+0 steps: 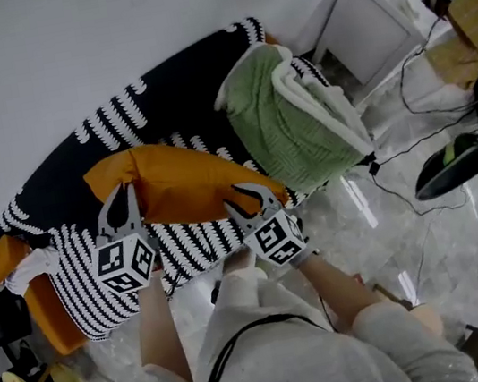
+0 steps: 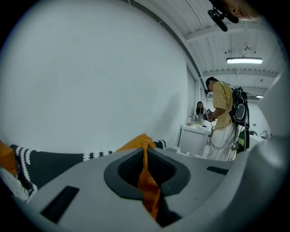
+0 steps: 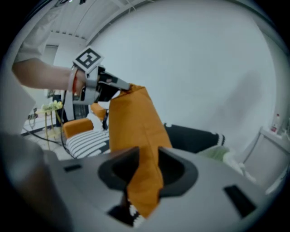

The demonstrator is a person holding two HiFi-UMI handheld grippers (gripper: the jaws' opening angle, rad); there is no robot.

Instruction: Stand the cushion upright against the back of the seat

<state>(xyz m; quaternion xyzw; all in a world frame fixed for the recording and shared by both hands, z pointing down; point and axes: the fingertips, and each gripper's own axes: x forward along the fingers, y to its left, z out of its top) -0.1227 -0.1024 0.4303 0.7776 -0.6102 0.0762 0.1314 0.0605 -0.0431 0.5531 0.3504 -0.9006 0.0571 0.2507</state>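
- We are pinching the orange cushion (image 1: 184,178) at its 9 o'clock corner, left claw (image 1: 121,201) nearly closed on the fabric.
- We are gripping its 4 o'clock end, right claw (image 1: 245,198) narrow on the fabric.
- The cushion is hanging over the striped seat (image 1: 184,244).

Pale grey sweatshirt (image 1: 277,365) with black cord (image 1: 233,345), apparently lettered; left gripper (image 1: 124,192) and right gripper (image 1: 245,195) bear marker cubes (image 1: 124,264)

Right tongs (image 3: 143,174) pinch the orange cushion (image 3: 136,122) — left tongs (image 3: 121,86) too.
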